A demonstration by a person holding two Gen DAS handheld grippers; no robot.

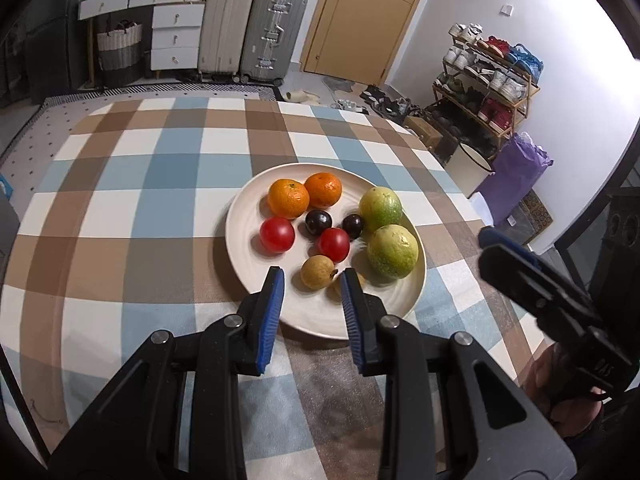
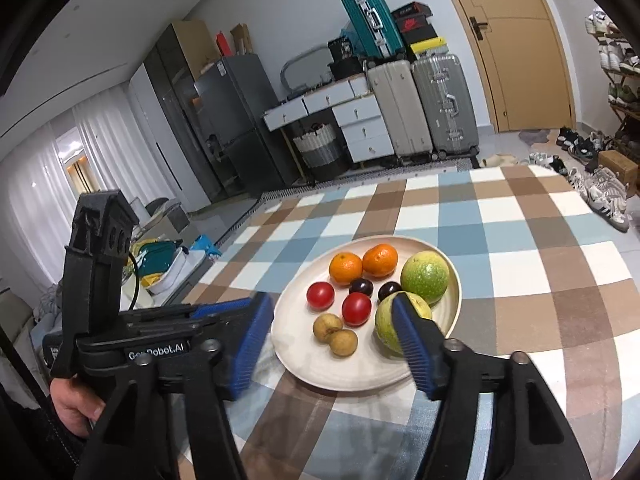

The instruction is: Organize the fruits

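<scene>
Ten small fruits, from orange mandarins (image 1: 289, 198) to green round guavas (image 1: 392, 251), together on round cream plate (image 1: 320, 320) upon checked brown-and-blue tablecloth (image 1: 140, 208), with left black gripper (image 1: 312, 282) and right black gripper (image 2: 332, 312) both open, gripping nothing, above near rim

left gripper (image 1: 313, 280) pointing steeply down, blue pads a little apart with nothing pinched between them, right gripper (image 2: 332, 316) tilted down less, jaws way wider and empty, a hand (image 2: 74, 404) wrapped round the left gripper's handle
</scene>
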